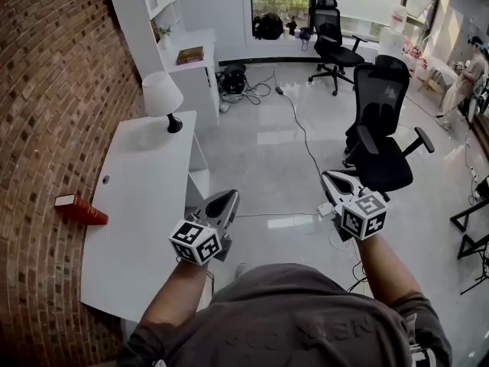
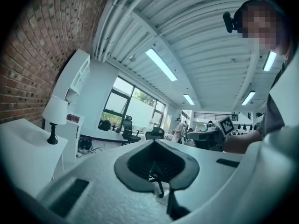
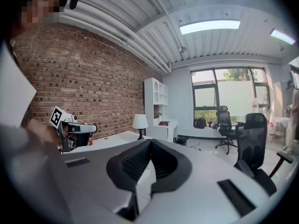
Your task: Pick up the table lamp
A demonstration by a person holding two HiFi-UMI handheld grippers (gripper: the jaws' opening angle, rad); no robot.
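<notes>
I'm at the approach step: the table lamp with the white cone shade and small black base (image 1: 163,98) stands upright at the far end of the long white table (image 1: 137,235) beside the red brick wall (image 1: 46,90), well apart from both my grippers. My left gripper (image 1: 223,206) hangs just off the table's near edge and my right gripper (image 1: 337,184) is out over the floor, each clenched on nothing. Next, I judge, I must carry one forward, spread its jaws and close on the thin black stem under the shade without tipping the lamp.
</notes>
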